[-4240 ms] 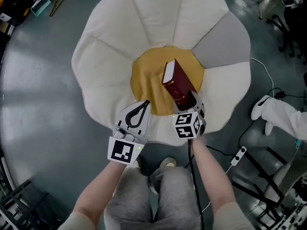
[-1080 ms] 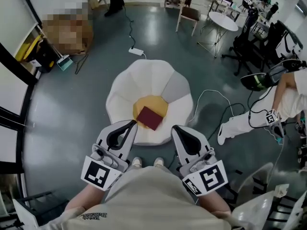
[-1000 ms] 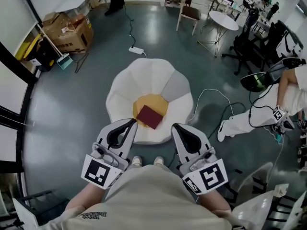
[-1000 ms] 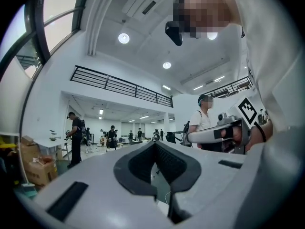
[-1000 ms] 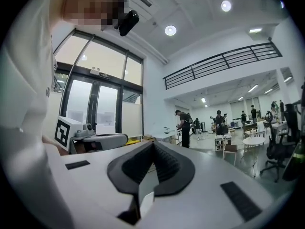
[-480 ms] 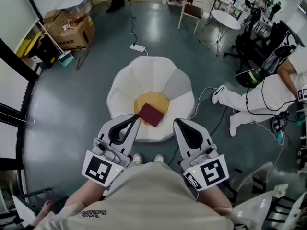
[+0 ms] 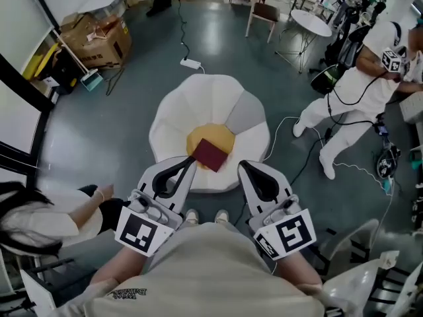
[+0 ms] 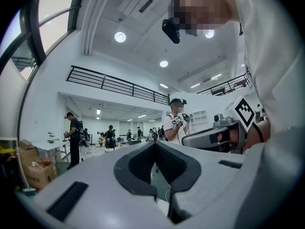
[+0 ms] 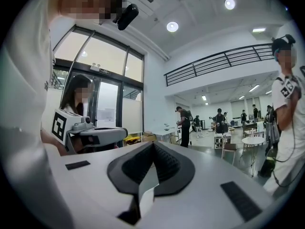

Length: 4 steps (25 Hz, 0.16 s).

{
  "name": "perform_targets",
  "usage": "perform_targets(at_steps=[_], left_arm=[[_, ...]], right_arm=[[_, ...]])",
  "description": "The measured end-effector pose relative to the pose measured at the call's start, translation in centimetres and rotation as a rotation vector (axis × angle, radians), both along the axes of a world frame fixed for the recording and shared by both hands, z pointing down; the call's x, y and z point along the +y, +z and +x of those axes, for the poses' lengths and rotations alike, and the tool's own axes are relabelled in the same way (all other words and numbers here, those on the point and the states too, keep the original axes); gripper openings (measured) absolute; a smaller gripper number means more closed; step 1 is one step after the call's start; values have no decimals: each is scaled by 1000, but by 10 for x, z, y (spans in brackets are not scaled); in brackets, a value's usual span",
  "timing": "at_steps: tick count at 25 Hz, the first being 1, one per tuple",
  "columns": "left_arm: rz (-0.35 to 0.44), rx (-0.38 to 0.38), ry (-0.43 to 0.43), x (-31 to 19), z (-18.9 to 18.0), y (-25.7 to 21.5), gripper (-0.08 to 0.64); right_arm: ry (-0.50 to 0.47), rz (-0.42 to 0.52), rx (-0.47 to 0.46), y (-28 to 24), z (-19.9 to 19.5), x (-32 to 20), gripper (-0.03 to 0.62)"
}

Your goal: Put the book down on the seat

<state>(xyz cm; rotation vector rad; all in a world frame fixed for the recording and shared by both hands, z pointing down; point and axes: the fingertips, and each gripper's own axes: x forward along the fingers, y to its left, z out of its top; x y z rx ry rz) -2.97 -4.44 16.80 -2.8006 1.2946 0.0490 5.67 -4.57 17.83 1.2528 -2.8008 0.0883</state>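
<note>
Closest in, both claws are held level at waist height, side by side and well apart from anything on the floor. The left claw (image 7: 190,162) is clenched with nothing in it; its own view shows the two jaws meeting at the tips with only the room beyond. The right claw (image 7: 244,166) is likewise clenched and empty, its jaws pressed together. Below them the tips of the person's shoes (image 7: 203,216) stand just in front of the seat.

The book (image 7: 210,154) lies flat on the seat (image 7: 177,107), on the near part of its yellow middle (image 7: 203,136), turned at an angle, touched by neither claw. By the look of it the task is done.

What could go wrong from here is mostly disturbance. The seat looks soft and rounded, and the book sits toward its near side, so a knock from a foot or a low-swinging claw could tip it off onto the floor. A white cable (image 7: 288,125) loops on the floor just beside the seat; stepping back carelessly could snag it. Further out, a person in white (image 7: 353,88) is walking on the right and another person (image 7: 46,218) sits low on the left, either of whom could brush the seat.
</note>
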Motion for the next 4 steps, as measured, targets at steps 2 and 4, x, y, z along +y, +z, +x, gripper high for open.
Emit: perform_targets(at_steps=[2,4], left_arm=[[-2,-1,1,1,1,0,5],[-7,-3,2,1,1,0,5]], right_arm=[[1,-5,1,1,1,1,0],[2,-7,5,1,2,2,0]])
